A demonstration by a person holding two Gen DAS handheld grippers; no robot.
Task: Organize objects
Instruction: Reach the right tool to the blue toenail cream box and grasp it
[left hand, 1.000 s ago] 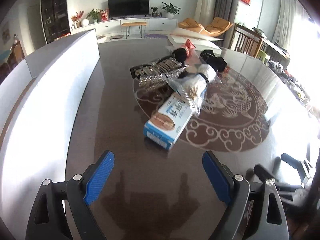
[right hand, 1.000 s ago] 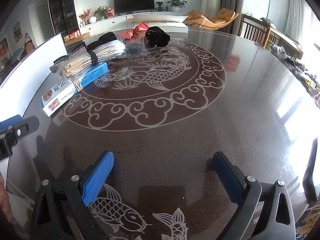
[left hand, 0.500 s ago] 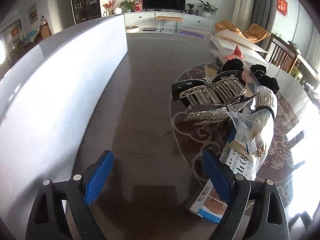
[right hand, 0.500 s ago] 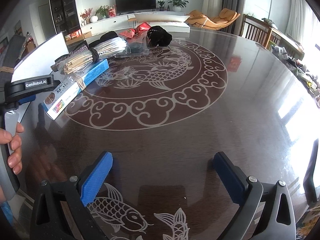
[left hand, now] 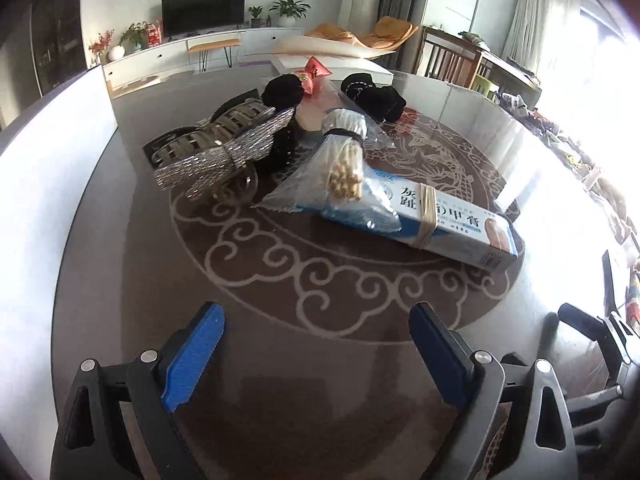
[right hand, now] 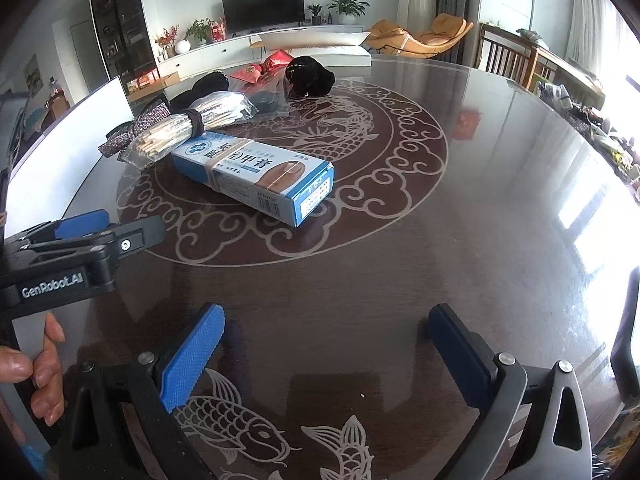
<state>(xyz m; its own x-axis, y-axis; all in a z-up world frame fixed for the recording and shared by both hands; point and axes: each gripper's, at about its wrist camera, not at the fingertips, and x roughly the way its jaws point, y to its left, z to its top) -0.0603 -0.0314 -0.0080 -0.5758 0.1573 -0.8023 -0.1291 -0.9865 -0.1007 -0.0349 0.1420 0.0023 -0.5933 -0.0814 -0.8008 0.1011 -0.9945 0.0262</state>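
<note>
Left wrist view: left gripper (left hand: 316, 352) stood wide, its jaws having just been opening, nothing between them. Sorting apparently not begun; items lay heaped mid-table (left hand: 120, 280): glossy blue-white carton (left hand: 452, 220), rubber-banded; crinkled clear bag of pale sticks (left hand: 344, 164); sequined silver bow (left hand: 224, 156).

Right wrist view: right gripper (right hand: 324, 352) released, empty, well short of the carton (right hand: 256, 172); black fabric bundle (right hand: 310, 76) beyond.

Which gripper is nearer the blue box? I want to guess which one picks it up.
Left, it seems. The left gripper faces the blue box just ahead, slightly to its right, jaws open and empty. The right gripper hangs farther back, the box ahead to its left.
</note>
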